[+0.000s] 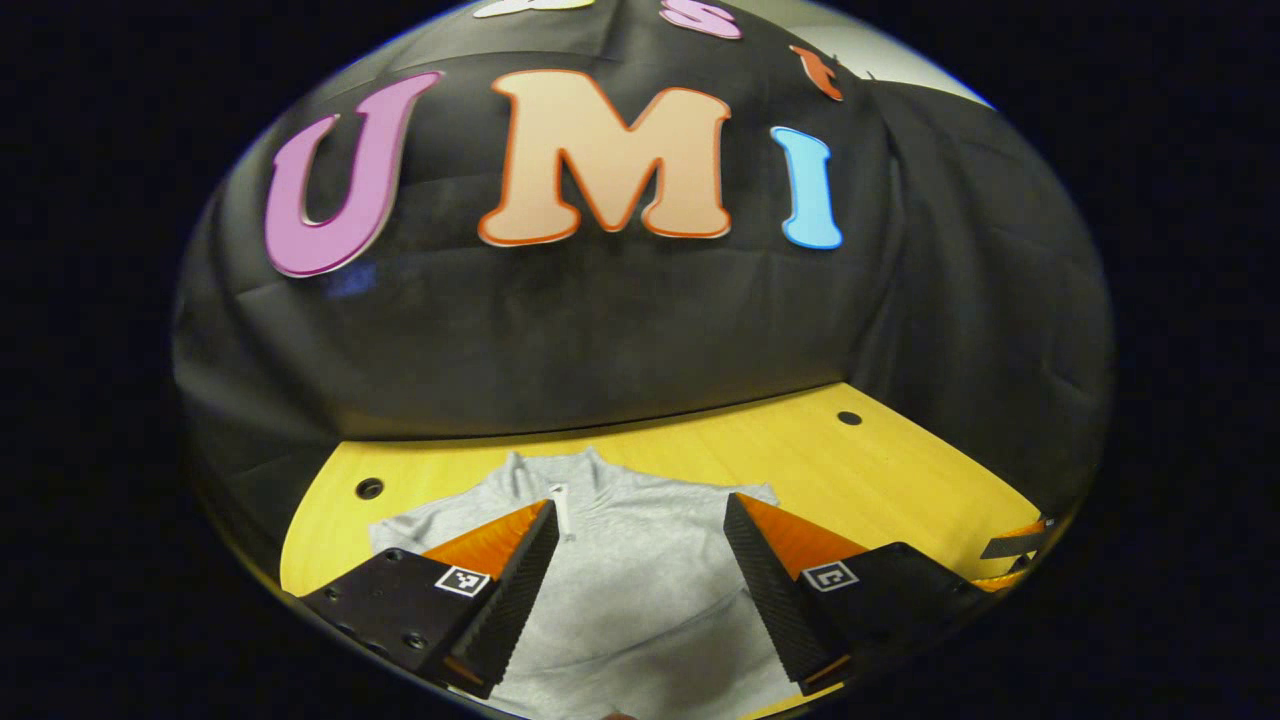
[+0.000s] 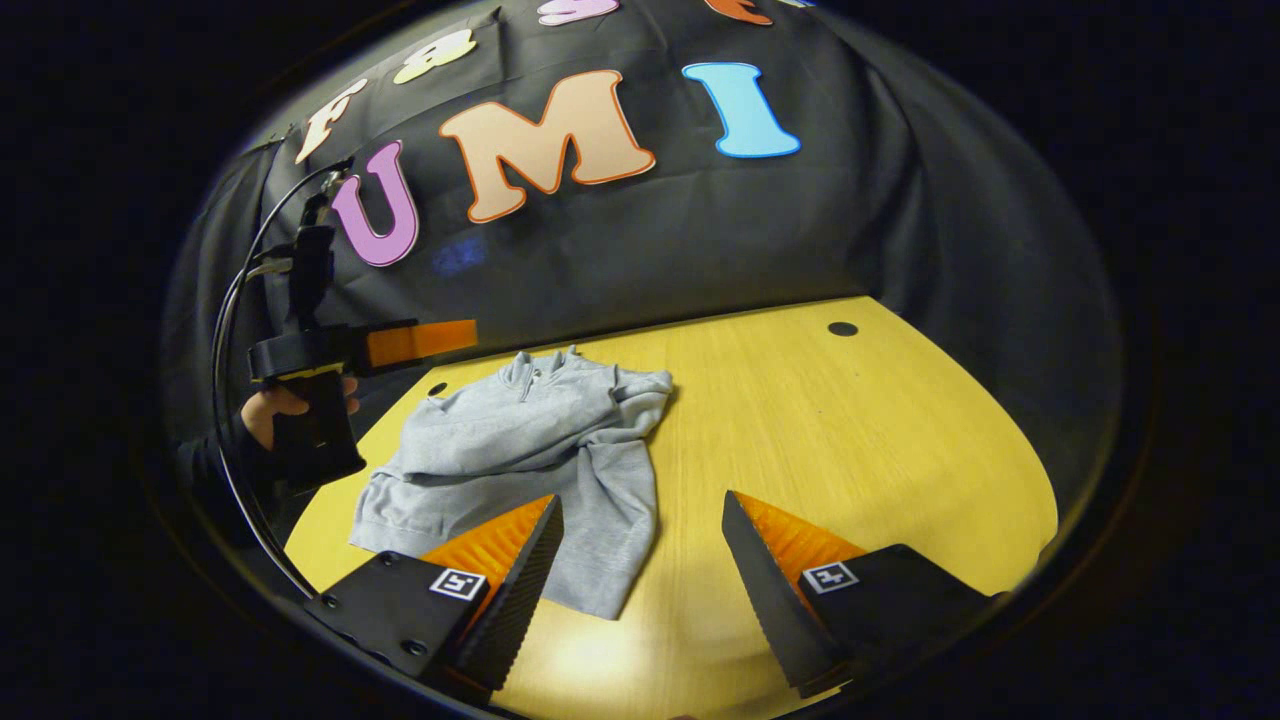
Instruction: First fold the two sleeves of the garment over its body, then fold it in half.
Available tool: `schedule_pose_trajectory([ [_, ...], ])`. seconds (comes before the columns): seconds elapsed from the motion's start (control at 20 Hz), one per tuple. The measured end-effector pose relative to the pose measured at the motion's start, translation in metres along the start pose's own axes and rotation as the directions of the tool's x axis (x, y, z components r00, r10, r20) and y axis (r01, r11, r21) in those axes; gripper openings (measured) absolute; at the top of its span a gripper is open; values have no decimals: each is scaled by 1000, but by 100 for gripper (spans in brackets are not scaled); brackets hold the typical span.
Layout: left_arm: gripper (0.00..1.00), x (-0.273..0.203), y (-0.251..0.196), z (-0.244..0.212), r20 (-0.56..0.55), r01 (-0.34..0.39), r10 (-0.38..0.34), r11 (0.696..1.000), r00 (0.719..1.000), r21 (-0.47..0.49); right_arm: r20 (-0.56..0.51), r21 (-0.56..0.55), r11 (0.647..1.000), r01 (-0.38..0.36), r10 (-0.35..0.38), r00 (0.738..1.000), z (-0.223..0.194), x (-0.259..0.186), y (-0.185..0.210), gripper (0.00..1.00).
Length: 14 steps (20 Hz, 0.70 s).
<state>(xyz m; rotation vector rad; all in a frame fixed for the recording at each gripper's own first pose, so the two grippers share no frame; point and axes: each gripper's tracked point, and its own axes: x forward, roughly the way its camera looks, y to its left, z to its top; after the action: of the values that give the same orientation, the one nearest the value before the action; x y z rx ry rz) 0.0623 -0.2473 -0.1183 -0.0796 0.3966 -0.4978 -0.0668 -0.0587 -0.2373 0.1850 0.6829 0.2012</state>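
Both sleeves of the grey fleece zip-neck garment [image 2: 530, 450] look folded; left gripper [image 1: 640, 545] and right gripper [image 2: 640, 545] hang wide, empty; next, grip the six-o'clock hem to halve it

The soft grey knitted-cloth garment with a short zip [image 2: 540, 440] looks matt and faintly fuzzy, creased where its sleeves lie. The yellow wooden table [image 2: 850, 440] is smooth, fine-grained, with a mild sheen. The left gripper [image 1: 640, 510] has 2 fingers [image 1: 770, 570] with ribbed, matt inner pads. The black cloth wall [image 1: 620, 330] is matt and wrinkled.
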Motion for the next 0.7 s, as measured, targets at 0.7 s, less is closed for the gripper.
schedule_pose_trajectory([
  [0.7, 95, -144, 164, -138, -204, -315, 289, 943, 935, -111, -102, -95, 995, 18, -28, 994, -44, 32, 20, 96],
])
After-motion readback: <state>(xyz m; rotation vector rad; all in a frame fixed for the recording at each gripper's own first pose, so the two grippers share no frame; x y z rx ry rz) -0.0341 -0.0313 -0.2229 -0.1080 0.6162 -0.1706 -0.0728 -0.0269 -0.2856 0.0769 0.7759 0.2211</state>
